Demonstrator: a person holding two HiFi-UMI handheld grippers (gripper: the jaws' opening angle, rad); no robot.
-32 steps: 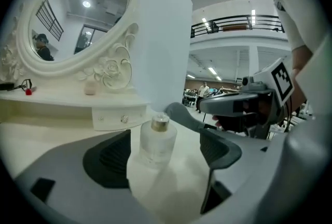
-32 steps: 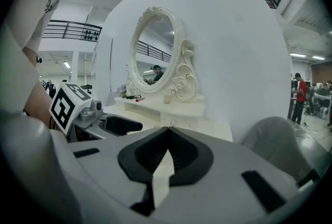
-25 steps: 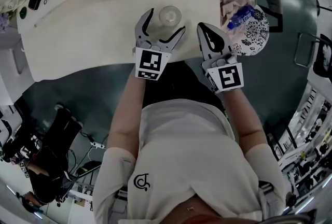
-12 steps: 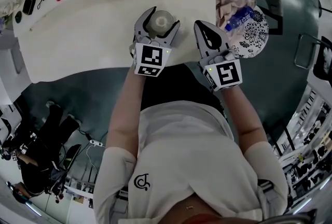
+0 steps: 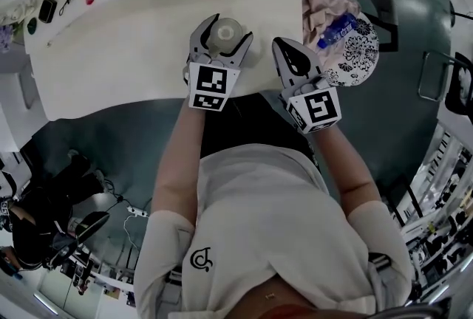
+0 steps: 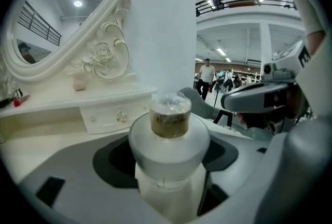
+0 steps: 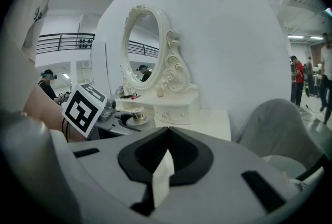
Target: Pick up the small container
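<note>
- The small round container of frosted white plastic, with a clear cap over something golden-brown (image 6: 169, 137), stands upright on the white dressing table (image 5: 133, 37). It is close to the table's near edge, toward the near right corner.
- My left gripper (image 5: 230, 27) has it between the jaws, one on each side of the body. They have just been closing but stand apart. A dark sliver shows beside the container's lower body on one side, so I judge the pads are not pressing yet.
- My right gripper (image 7: 166, 132) has its jaws together on nothing. It hangs just off the near right corner, apart from the container.
- The step in hand is finishing the squeeze. The container looks slightly off-centre, so I should shift sideways until both pads meet it together. Otherwise one pad will likely push it along the tabletop first.
- I want the pads on the wide frosted body, not the narrow clear cap. The cap offers little to grip and might come loose.
- The surface looks smooth and rounded, so it may slide in a soft grip. I would close firmly and stop once it no longer gives.
- I should keep my downward tilt steady, so the jaw tips neither scrape the tabletop nor tip the container.
- Then lift straight up, staying short of the drawer ledge under the ornate white oval mirror (image 6: 62, 15).
- The right gripper is best kept where it is.
</note>
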